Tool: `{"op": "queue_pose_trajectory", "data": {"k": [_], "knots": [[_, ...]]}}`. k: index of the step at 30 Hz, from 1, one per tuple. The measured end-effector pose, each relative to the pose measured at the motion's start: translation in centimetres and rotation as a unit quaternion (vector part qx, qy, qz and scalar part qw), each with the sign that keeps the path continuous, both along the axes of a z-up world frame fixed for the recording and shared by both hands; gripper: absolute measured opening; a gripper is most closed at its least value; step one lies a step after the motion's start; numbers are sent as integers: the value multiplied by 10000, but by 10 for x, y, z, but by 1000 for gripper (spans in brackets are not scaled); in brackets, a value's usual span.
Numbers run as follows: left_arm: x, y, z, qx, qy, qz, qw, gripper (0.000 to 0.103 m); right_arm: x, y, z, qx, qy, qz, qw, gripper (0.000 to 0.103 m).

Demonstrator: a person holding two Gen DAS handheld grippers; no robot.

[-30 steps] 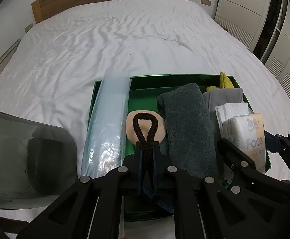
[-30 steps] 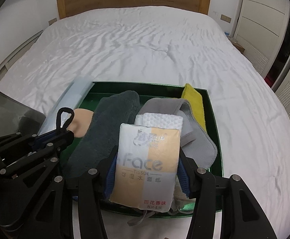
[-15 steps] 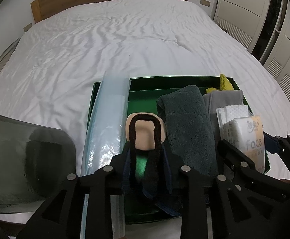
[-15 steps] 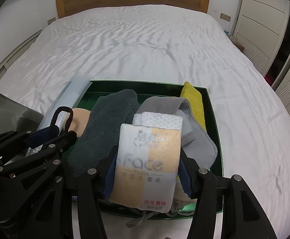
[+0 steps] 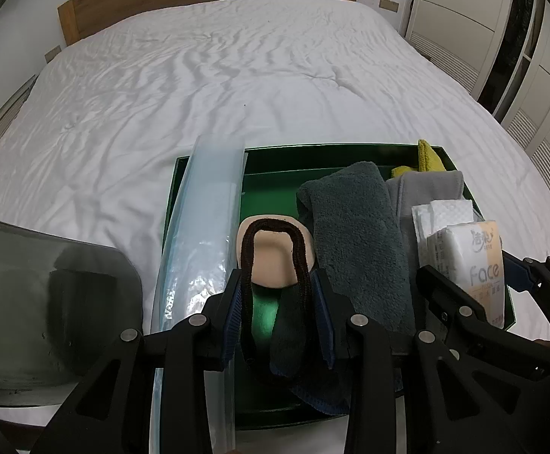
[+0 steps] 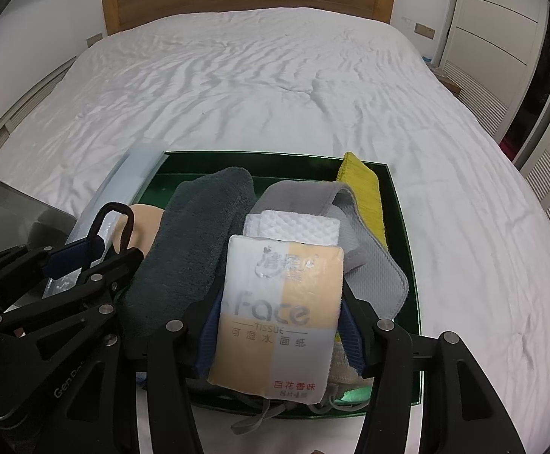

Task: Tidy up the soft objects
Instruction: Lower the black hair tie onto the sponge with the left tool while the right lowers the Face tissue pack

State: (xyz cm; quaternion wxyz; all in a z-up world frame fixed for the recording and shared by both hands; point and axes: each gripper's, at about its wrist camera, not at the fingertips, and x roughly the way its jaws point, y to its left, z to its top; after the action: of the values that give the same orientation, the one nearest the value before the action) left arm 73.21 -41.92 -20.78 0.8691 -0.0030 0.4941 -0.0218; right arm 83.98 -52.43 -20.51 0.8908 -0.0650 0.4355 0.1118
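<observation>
A green box point(image 5: 312, 149) sits on the bed and holds soft items. My left gripper point(image 5: 278, 295) hovers over its near left part with the jaws apart. A black hair band point(image 5: 275, 227) stands between them as a wide loop that leans on both pads, above a beige pad point(image 5: 271, 261). From the right wrist view the hair band point(image 6: 112, 208) sticks up over the left gripper point(image 6: 85, 257). My right gripper point(image 6: 278, 321) is shut on a tissue pack point(image 6: 278, 283) above the box's near right part.
In the box lie a dark teal towel point(image 5: 358, 234), a grey cloth point(image 5: 426, 189), a yellow cloth point(image 5: 428, 157) and white tissue sheets point(image 6: 293, 227). A clear plastic bag point(image 5: 206, 227) rests along the left rim. A dark grey lid point(image 5: 48, 295) lies left of the box. White sheets stretch beyond.
The left jaws have parted, and the hair band has sprung from a thin pinched strip into a wide loop. The right gripper and tissue pack have kept still.
</observation>
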Motion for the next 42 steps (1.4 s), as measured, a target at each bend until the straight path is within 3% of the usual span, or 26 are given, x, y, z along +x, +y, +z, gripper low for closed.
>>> {"op": "queue_pose_trajectory", "data": {"k": [19, 25, 42], "knots": [[2, 2, -3, 32, 77, -55, 10000, 31, 5, 2, -4, -74, 55, -17, 10000, 55], [1, 4, -5, 61, 111, -5, 9999, 41, 8, -1, -7, -58, 107, -83, 9999, 56], [2, 3, -12, 136, 212, -49, 9997, 41, 14, 1, -15, -217, 147, -35, 9996, 56]]}}
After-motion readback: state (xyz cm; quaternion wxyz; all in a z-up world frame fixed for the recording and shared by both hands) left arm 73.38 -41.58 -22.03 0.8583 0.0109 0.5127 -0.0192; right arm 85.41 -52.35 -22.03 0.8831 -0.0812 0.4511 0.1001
